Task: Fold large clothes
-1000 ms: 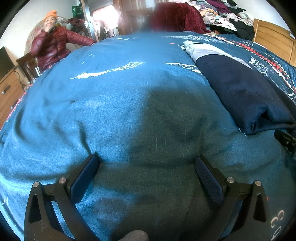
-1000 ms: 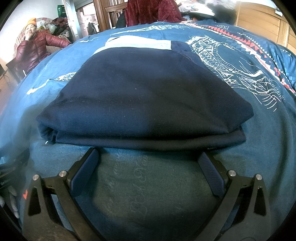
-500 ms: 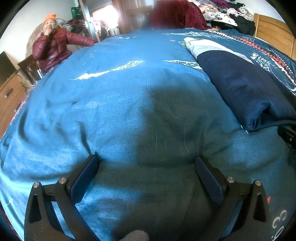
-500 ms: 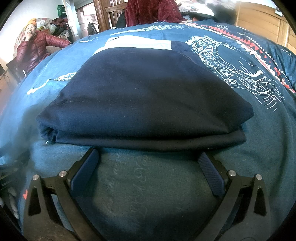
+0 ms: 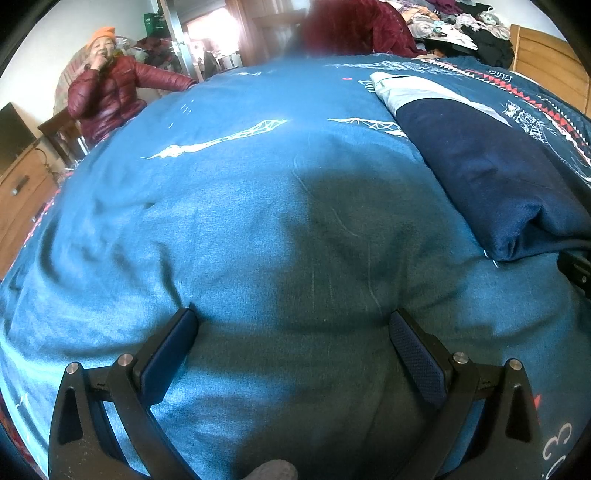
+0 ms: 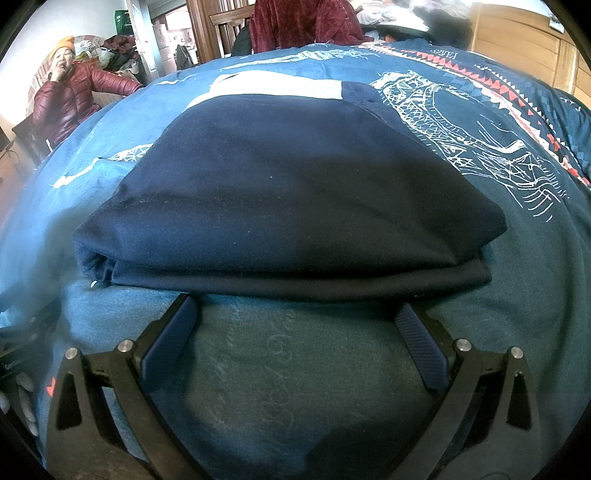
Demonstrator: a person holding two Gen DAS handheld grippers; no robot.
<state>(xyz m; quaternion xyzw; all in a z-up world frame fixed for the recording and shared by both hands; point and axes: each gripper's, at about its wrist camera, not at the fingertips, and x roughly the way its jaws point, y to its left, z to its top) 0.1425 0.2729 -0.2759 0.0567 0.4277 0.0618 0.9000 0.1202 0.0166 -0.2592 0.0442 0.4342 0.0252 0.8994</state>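
right now the folded navy garment (image 6: 288, 192) lies flat on the blue bedspread (image 6: 517, 295), a pale grey-white panel showing at its far end. its near edge shows stacked layers, the top fold sitting a little back from the layer beneath it. white line drawings and a red and white triangle border run across the bedspread to the right of the garment.

the right gripper (image 6: 295, 325) sits low over the bedspread just in front of the garment's near edge, fingers spread wide with nothing between them; the tips of both fingers are close to that edge, and whether they touch it cannot be told.

the left gripper (image 5: 293, 332) is over bare bedspread (image 5: 221, 229) to the left of the garment (image 5: 491, 184), which shows at the right side of its view. its fingers are also spread wide and hold nothing. a dark shadow falls on the cloth ahead of it.

at the far left a person in a red puffy jacket (image 5: 107, 96) and orange hat sits on a chair beside the bed, one hand raised. a heap of clothes (image 5: 450, 26) lies at the far end of the bed near a wooden headboard (image 5: 546, 62).
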